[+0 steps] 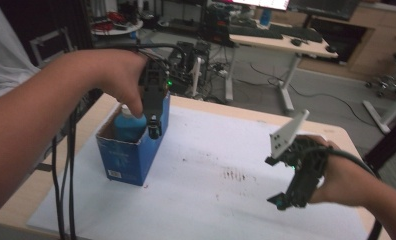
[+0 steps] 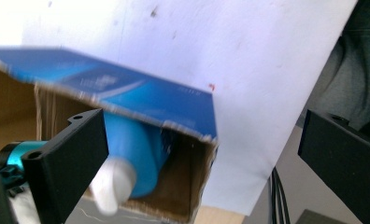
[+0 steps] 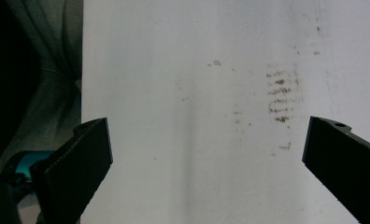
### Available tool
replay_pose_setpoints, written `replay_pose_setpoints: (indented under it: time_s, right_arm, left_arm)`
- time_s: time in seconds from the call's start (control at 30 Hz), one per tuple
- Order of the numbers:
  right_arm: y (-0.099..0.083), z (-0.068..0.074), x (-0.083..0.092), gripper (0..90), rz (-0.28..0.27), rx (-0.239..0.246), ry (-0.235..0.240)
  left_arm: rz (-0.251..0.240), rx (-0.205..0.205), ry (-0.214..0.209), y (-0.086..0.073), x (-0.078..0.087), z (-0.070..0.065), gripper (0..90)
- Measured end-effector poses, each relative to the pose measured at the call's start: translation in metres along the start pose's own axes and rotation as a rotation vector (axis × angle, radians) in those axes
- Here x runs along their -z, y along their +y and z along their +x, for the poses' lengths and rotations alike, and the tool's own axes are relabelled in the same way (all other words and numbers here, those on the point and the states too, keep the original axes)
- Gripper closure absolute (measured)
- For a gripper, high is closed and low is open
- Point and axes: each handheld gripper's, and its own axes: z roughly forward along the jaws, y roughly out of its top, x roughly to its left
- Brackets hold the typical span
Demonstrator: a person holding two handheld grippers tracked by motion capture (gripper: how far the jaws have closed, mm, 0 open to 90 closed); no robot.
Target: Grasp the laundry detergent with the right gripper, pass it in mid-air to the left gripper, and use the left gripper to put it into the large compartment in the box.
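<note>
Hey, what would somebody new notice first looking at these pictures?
The blue cardboard box at the table's left, open-topped, with a blue bottle standing inside. The left gripper hangs over it, jaws wide, gripping nothing. The right gripper waits open over the stained white table sheet.

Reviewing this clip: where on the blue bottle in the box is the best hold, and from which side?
Likely the white cap end of the blue bottle, approached from above through the open top of the blue box. The cardboard walls hide its sides, so only the top is reachable by the open left hand-held gripper.

My table (image 1: pixel 331 134), sheet and box

A white stained sheet (image 1: pixel 211 190) covers it; the blue box (image 1: pixel 131 155) stands on my left.
</note>
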Motion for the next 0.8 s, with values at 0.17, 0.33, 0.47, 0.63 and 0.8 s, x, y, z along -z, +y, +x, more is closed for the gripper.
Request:
replay_pose_setpoints:
  time_s: [0.17, 0.33, 0.47, 0.63, 0.8]
  right_arm:
    - [-0.003, -0.002, 0.008, 0.7, 0.054, -0.013, -0.01]
    - [-0.009, -0.005, 0.015, 0.7, 0.109, -0.023, -0.016]
    - [-0.014, -0.009, 0.021, 0.7, 0.202, -0.035, -0.026]
    - [-0.018, -0.015, 0.02, 0.7, 0.262, -0.052, -0.035]
    - [-0.019, -0.02, 0.014, 0.7, 0.296, -0.047, -0.029]
  left_arm:
    - [-0.018, -0.098, -0.014, 0.021, -0.007, -0.011, 1.6]
    - [-0.018, -0.155, -0.02, 0.033, -0.016, -0.02, 1.6]
    - [-0.027, -0.201, -0.033, 0.044, -0.033, -0.025, 1.6]
    - [0.016, -0.224, -0.042, 0.049, -0.054, -0.025, 1.6]
    - [0.029, -0.226, -0.068, 0.054, -0.071, -0.02, 1.6]
